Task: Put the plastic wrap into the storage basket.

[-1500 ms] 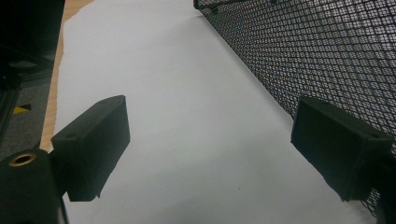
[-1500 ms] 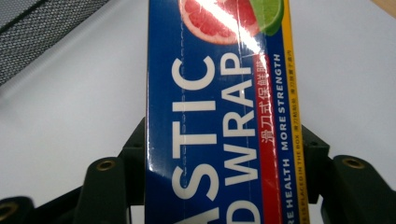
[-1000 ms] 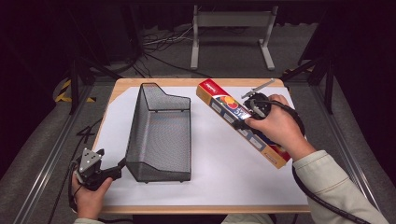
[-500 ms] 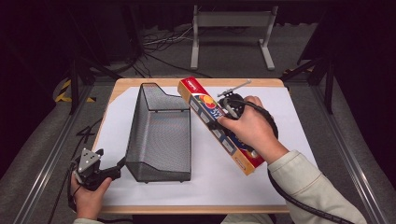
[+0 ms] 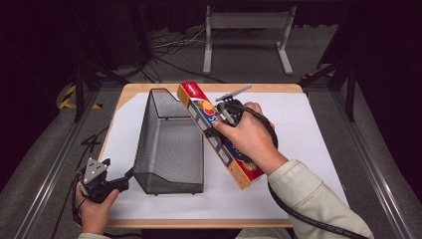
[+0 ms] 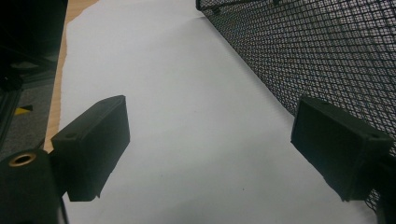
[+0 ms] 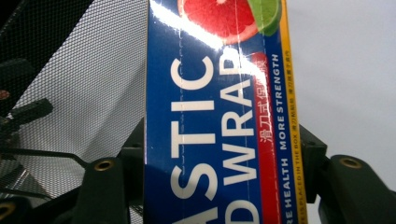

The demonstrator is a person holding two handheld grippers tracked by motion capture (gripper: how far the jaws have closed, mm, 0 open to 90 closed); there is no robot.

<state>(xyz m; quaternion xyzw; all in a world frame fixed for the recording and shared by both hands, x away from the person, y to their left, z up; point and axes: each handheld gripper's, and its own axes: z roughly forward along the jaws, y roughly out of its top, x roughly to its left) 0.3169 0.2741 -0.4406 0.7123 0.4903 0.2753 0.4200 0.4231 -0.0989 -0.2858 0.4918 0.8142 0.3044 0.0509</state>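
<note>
My right gripper (image 5: 225, 115) is clamped across a long plastic wrap box (image 5: 219, 130), one jaw on each long side, the box slanting over the white sheet (image 5: 308, 134) with its far end just beside the black mesh tray (image 5: 171, 144). My left gripper (image 5: 102, 180) rests near the table's (image 5: 129, 89) front corner, jaws apart and empty, one jaw just beside the tray's mesh wall.

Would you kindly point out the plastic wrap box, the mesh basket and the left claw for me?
plastic wrap box (image 7: 210, 116): right gripper view, blue printed face.
mesh basket (image 5: 171, 144): high view, inner mesh floor.
left claw (image 6: 208, 154): left gripper view, midway between its open jaws.
</note>
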